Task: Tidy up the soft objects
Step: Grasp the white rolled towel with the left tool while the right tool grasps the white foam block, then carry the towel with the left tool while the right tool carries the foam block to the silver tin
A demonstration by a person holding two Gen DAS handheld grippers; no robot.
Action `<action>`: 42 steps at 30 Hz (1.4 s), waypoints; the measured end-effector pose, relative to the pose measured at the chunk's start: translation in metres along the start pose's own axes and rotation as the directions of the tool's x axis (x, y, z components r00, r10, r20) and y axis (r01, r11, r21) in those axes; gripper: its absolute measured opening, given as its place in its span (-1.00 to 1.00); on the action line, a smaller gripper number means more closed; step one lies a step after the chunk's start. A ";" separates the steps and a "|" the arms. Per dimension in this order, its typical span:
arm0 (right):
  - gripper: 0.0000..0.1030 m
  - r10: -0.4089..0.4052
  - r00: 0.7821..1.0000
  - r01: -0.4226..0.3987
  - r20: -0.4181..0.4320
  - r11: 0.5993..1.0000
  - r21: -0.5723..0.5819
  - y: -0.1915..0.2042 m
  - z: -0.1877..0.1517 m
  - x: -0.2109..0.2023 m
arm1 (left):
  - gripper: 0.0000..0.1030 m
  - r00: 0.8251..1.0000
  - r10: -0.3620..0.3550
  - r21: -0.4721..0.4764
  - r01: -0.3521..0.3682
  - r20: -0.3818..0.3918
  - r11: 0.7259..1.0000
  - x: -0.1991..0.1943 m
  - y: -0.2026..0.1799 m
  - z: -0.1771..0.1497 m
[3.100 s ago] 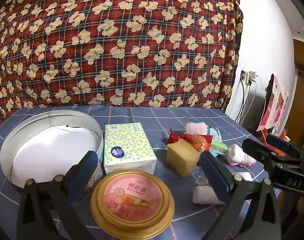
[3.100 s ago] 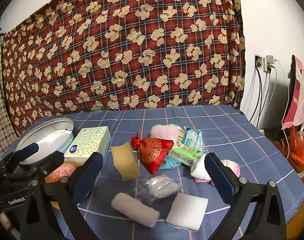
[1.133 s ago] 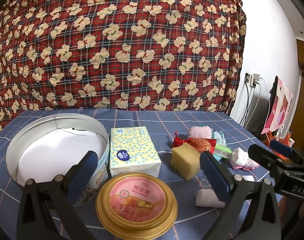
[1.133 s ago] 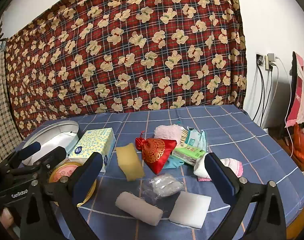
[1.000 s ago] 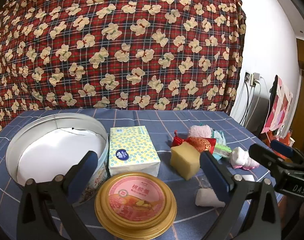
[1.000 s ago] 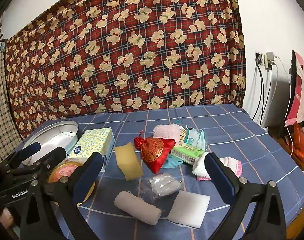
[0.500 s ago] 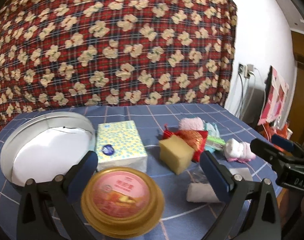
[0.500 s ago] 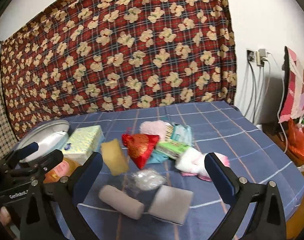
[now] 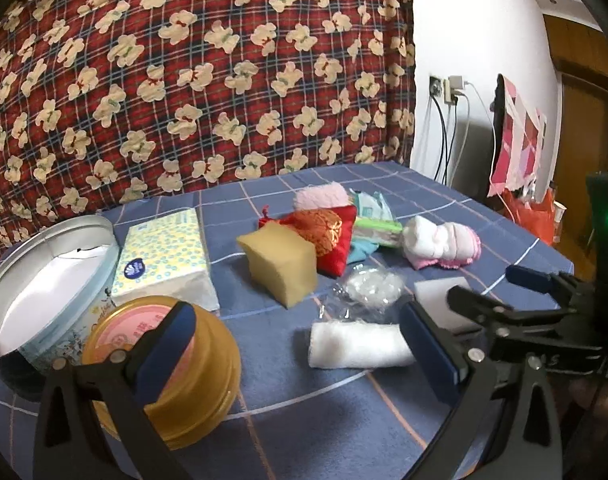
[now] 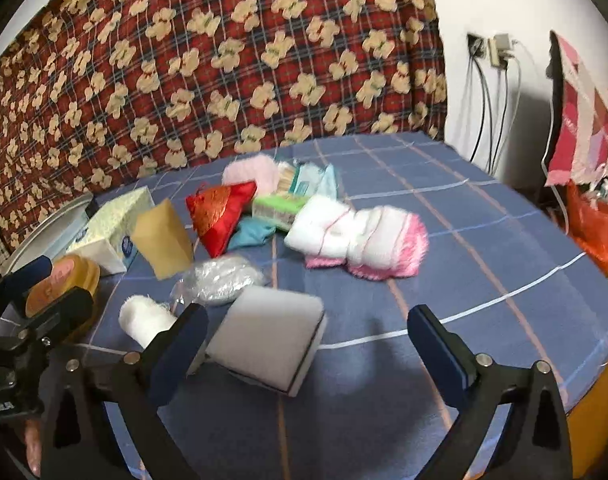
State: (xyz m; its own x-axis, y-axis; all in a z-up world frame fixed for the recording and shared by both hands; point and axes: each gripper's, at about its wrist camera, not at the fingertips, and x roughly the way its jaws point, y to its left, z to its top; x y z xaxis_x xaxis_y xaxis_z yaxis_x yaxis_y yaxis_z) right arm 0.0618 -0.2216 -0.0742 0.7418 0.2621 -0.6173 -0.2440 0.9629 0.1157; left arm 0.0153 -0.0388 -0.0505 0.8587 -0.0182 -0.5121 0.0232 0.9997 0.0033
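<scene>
The right tool hangs low over the desk, released and grasping nothing though its jaws have just been narrowing; the white foam block lies at its left finger. Bare cloth runs right to the desk edge. The left tool gapes, empty, between the gold-lidded jar and the white roll. The open tin sits far left.

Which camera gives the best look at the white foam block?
The right wrist view: the white foam block lies close and almost whole between the open right gripper's fingers. In the left wrist view the block is mostly hidden behind the right gripper.
</scene>
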 end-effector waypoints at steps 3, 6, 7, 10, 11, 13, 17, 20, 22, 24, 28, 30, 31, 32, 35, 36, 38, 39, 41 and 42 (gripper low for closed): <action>0.54 0.040 0.998 -0.039 -0.046 0.999 0.008 0.001 -0.005 0.013 | 0.99 1.000 0.002 -0.002 -0.002 -0.008 1.000 0.003 -0.001 -0.001; 0.28 0.094 0.994 -0.093 -0.061 0.995 0.019 0.003 -0.007 0.018 | 0.99 1.000 -0.002 0.011 0.002 -0.018 1.000 0.006 -0.004 -0.003; 0.05 0.123 0.990 -0.123 -0.063 0.992 0.013 0.005 -0.007 0.018 | 0.99 1.000 -0.004 0.017 0.005 -0.021 1.000 0.007 -0.006 -0.003; 0.02 0.138 0.988 -0.139 -0.066 0.990 -0.007 0.008 -0.007 0.015 | 0.99 0.999 -0.015 0.031 0.016 -0.033 0.999 0.010 -0.012 -0.004; 0.01 0.147 0.987 -0.147 -0.064 0.989 -0.003 0.007 -0.007 0.015 | 0.99 0.999 -0.020 0.034 0.021 -0.037 0.999 0.011 -0.014 -0.005; 0.01 0.157 0.985 -0.156 -0.071 0.988 0.011 0.004 -0.007 0.017 | 0.99 0.999 -0.026 0.046 0.028 -0.040 0.999 0.012 -0.017 -0.005; 0.03 0.169 0.983 -0.169 -0.070 0.986 0.013 0.004 -0.007 0.018 | 0.99 0.998 -0.026 0.058 0.030 -0.054 0.998 0.015 -0.021 -0.005; -0.15 0.211 0.976 -0.210 -0.047 0.978 0.013 0.003 -0.007 0.012 | 0.99 0.998 -0.021 0.056 0.024 -0.064 0.998 0.018 -0.021 -0.005; -0.17 0.217 0.976 -0.216 -0.019 0.976 0.015 0.002 -0.005 0.007 | 0.99 0.998 -0.010 0.058 0.014 -0.067 0.998 0.019 -0.023 -0.004; -0.17 0.180 0.983 -0.181 0.019 0.984 0.003 -0.001 -0.001 -0.003 | 0.99 0.997 -0.013 0.066 0.017 -0.074 0.998 0.020 -0.024 -0.004; -0.17 0.138 0.988 -0.139 0.066 0.990 0.009 -0.013 0.005 -0.015 | 0.99 0.994 -0.042 0.087 0.051 -0.099 0.995 0.024 -0.033 -0.003; -0.16 0.126 0.989 -0.127 0.080 0.992 0.014 -0.017 0.005 -0.019 | 0.99 0.991 -0.038 0.103 0.051 -0.126 0.993 0.029 -0.039 -0.003; -0.16 0.127 0.988 -0.129 0.085 0.992 0.015 -0.018 0.005 -0.020 | 0.99 0.989 -0.045 0.103 0.060 -0.139 0.993 0.031 -0.041 -0.003; -0.16 0.133 0.987 -0.135 0.090 0.991 0.018 -0.019 0.004 -0.021 | 0.99 0.988 -0.050 0.102 0.066 -0.148 0.993 0.033 -0.041 -0.002; -0.16 0.144 0.985 -0.147 0.097 0.989 0.016 -0.017 0.003 -0.022 | 0.99 0.975 -0.045 0.096 0.067 -0.217 0.993 0.045 -0.042 -0.002; -0.16 0.150 0.984 -0.152 0.097 0.988 0.013 -0.016 0.003 -0.022 | 0.99 0.971 -0.049 0.076 0.068 -0.236 0.995 0.049 -0.040 -0.001; -0.16 0.156 0.983 -0.158 0.099 0.987 0.010 -0.015 0.001 -0.022 | 0.99 0.967 -0.047 0.074 0.067 -0.252 0.995 0.052 -0.040 0.000; -0.16 0.159 0.982 -0.161 0.099 0.987 0.009 -0.014 0.001 -0.021 | 0.94 0.964 -0.054 0.081 0.078 -0.262 0.994 0.054 -0.043 0.000; -0.16 0.163 0.981 -0.165 0.104 0.986 0.008 -0.014 0.000 -0.022 | 0.54 0.956 -0.073 0.084 0.100 -0.283 0.991 0.057 -0.044 -0.002; -0.16 0.164 0.980 -0.166 0.110 0.986 0.008 -0.014 0.001 -0.023 | 0.52 0.954 -0.073 0.084 0.102 -0.291 0.991 0.058 -0.045 -0.003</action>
State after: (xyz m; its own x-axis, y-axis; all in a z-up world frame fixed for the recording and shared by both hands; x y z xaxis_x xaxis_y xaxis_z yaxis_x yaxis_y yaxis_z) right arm 0.0484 -0.2411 -0.0612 0.7555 0.4224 -0.5008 -0.3592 0.9063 0.2226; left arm 0.0627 -0.0845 -0.0836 0.6683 -0.0866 -0.7388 0.1532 0.9879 0.0228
